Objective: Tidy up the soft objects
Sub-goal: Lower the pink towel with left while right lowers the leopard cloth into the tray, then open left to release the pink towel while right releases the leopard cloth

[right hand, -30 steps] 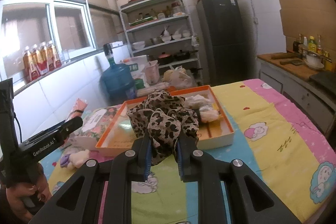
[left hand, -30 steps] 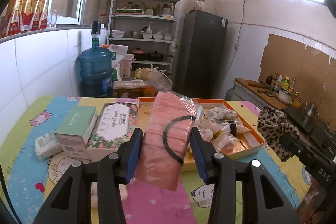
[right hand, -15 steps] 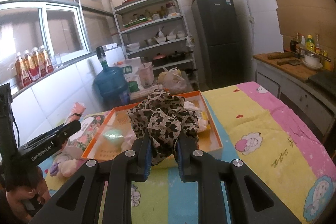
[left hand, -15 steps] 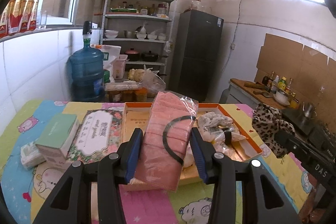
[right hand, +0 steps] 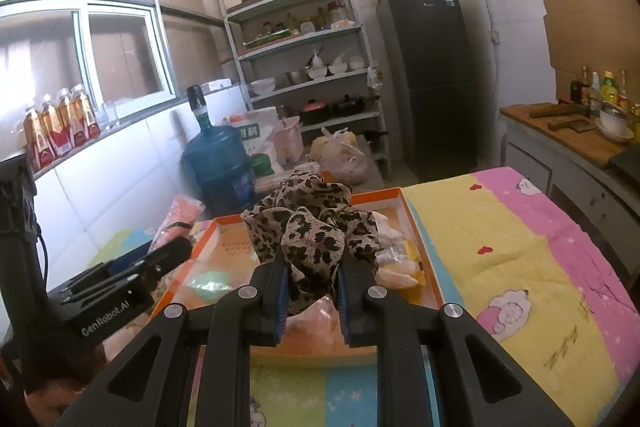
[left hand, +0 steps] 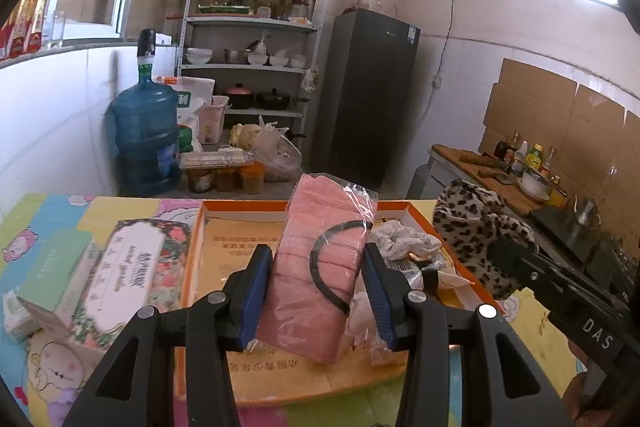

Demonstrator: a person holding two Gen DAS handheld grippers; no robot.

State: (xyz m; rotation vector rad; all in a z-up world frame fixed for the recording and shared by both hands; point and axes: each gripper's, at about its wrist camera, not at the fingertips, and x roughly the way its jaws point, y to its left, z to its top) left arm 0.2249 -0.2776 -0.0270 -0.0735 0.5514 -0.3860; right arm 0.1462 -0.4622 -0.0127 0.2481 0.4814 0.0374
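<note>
My left gripper (left hand: 318, 287) is shut on a pink folded cloth in a clear plastic bag (left hand: 320, 267) and holds it above the orange-rimmed tray (left hand: 196, 251). My right gripper (right hand: 312, 291) is shut on a leopard-print scarf (right hand: 312, 227) and holds it over the same tray (right hand: 420, 239). The scarf also shows in the left wrist view (left hand: 472, 227), at the tray's right side. The pink pack shows in the right wrist view (right hand: 180, 219) at the left. White soft items and small packets (left hand: 404, 247) lie in the tray's right half.
A floral box (left hand: 128, 275) and a green box (left hand: 56, 271) lie left of the tray on the cartoon-print tablecloth (right hand: 520, 247). A blue water jug (left hand: 146, 139), shelves (left hand: 252, 67) and a dark fridge (left hand: 368, 95) stand behind the table. A counter (right hand: 568, 131) is at the right.
Both grippers have moved forward toward the tray, still holding their loads. The tray and boxes now sit closer and lower in both views.
</note>
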